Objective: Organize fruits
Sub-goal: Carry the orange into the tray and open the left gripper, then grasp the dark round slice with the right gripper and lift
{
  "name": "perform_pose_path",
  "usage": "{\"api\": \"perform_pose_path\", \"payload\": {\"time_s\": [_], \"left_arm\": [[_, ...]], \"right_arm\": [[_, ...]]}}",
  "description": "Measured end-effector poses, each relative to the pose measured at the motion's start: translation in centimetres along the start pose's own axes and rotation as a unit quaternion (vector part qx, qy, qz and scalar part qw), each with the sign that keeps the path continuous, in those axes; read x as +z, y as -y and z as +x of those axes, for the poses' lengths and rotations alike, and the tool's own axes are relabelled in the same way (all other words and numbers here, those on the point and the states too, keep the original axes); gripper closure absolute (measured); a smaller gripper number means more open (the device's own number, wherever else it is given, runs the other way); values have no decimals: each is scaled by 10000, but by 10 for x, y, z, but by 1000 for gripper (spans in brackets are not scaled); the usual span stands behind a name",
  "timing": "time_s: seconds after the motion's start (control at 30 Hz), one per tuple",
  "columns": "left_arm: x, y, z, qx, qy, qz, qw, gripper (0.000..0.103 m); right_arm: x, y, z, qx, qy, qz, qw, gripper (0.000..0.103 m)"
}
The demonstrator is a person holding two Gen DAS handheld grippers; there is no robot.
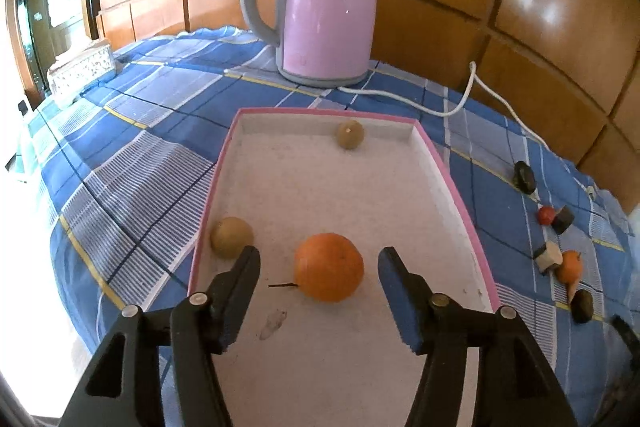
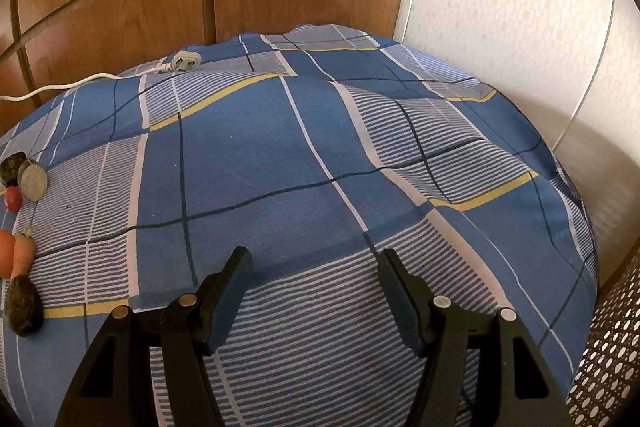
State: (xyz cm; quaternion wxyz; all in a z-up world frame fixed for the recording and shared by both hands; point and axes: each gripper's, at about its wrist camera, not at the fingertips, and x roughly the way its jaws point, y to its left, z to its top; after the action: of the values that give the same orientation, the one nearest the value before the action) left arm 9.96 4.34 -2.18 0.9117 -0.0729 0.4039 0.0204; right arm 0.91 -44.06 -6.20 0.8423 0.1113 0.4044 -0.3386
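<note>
Left wrist view: the left claw stands apart, pads clear of the orange lying between them in the near end of the pink-rimmed tray, seemingly just dropped there. Right claw gapes empty over the desk; farther left, the remaining fruits wait.
</note>
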Motion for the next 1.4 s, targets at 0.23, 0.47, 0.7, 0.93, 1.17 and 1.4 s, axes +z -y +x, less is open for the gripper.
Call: {"api": "perform_pose_path", "payload": {"time_s": [0.23,0.47,0.7,0.93,1.17,1.4], "left_arm": [[-13,-3,-25,-53,151,-114,9998,35],[-40,-13,-45,-42,147,-341,9993,26],[-70,-18,-55,-21,45,-449,9990,23],[-72,-14,-57,-44,48,-413,9991,23],[-72,-16,-56,-68,31,-430,9990,23],[-72,-19,-55,-93,13,-466,9989,23]], "right_arm": [[0,0,0,10,-2,7,10000,37],[0,1,0,13,-4,10,10000,37],[0,0,0,14,-4,9,10000,37],[5,-3,-2,93,-106,-116,9998,37],[5,-30,-15,831,-204,-387,9956,37],[3,-87,-49,2122,-150,-1045,9715,37]]}}
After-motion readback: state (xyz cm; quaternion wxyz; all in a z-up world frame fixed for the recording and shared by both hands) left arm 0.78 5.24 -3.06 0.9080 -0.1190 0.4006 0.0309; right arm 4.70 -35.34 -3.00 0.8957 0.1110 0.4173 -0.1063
